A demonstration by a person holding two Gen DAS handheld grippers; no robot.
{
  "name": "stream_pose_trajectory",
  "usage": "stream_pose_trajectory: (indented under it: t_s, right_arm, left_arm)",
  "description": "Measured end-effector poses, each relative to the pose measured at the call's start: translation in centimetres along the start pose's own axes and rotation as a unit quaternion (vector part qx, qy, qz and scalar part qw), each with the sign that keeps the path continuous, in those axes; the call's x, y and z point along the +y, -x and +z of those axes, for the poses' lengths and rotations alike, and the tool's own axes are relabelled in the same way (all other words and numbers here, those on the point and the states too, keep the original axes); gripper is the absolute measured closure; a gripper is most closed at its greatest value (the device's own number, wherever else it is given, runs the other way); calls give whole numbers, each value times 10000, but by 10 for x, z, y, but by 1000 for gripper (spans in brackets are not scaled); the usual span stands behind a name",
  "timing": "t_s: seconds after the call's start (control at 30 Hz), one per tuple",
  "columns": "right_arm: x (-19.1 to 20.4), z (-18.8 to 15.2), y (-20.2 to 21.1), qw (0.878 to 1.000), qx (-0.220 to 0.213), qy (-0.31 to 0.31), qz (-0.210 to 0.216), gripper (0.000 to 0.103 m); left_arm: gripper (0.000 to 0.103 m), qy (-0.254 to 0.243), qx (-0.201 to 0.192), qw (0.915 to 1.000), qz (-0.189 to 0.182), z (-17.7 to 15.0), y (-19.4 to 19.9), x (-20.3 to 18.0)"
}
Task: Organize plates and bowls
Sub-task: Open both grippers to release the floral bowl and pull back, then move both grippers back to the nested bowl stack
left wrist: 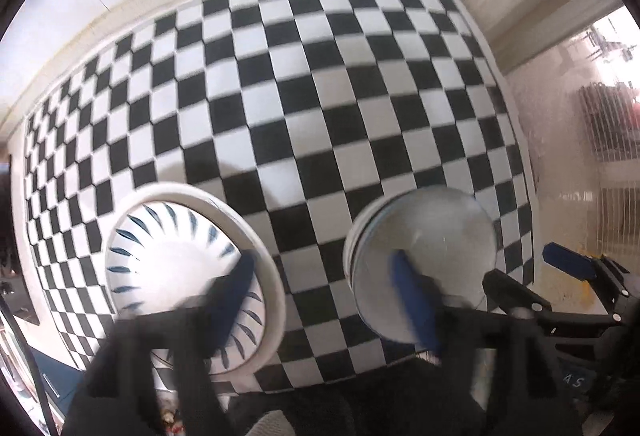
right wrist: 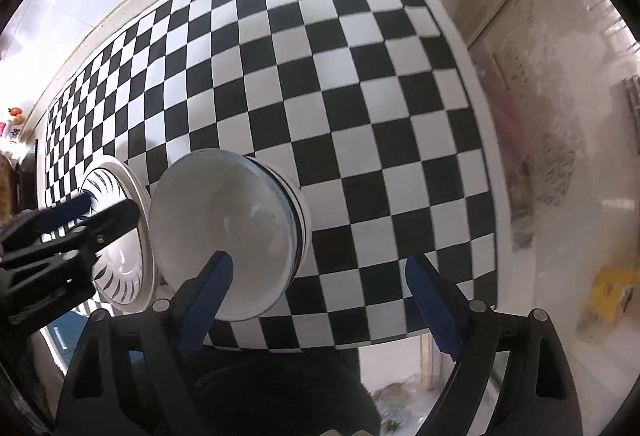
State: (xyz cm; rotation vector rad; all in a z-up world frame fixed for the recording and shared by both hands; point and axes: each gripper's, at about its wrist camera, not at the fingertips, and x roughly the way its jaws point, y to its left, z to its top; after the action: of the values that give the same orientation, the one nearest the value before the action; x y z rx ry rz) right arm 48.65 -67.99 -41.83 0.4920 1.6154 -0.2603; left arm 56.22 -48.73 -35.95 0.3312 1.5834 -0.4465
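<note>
Left wrist view: the left gripper [left wrist: 324,296] points down with its jaws spread wide and nothing pinched between the blue pads [left wrist: 240,288]. Below it, at the near left of the checkered tabletop [left wrist: 320,96], lies a blue-patterned bowl [left wrist: 176,260] nested in a white plate [left wrist: 272,276]. To the right stands a stack of plain bowls [left wrist: 424,256], the uppermost pale grey.

Right wrist view: the right gripper [right wrist: 320,304] also points down, jaws spread, pads clear of the crockery. The stack of plain bowls [right wrist: 228,232] sits under its left finger, with the rim of a second white bowl showing beneath the grey one. The blue-patterned bowl [right wrist: 116,276] and its plate are just beside the stack, partly behind the left gripper [right wrist: 100,208].

Assessment: both stacks appear set down, so the placing step seems complete and both tools are free. No further loose dishes are visible on the tabletop. The next move calls for clearing the rims without knocking the two adjacent stacks, then locating any remaining ware out of view.
</note>
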Motion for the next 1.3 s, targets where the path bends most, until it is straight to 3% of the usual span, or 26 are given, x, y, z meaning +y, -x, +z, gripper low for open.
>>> stream_pose_trajectory:
  t_s: [0.23,0.67,0.87,1.3]
  right_arm:
    - [2,-8,37,9993,-381,7,-41,13]
    - [32,-54,178,9844,-1659,469,-343,13]
    - [42,-71,216,9800,-1850,663,-319,13]
    - [38,-80,234,9784,-1931,648,-345,13]
  left_arm:
    - [14,-95,-437,9990,87,-6,41,3]
    - [14,212,-1050,9942,-60,-43,144,0]
    - [14,252,-1393,9899,73,-59,180,0]
    - [14,260,-1114,9933,129,-77,191,1]
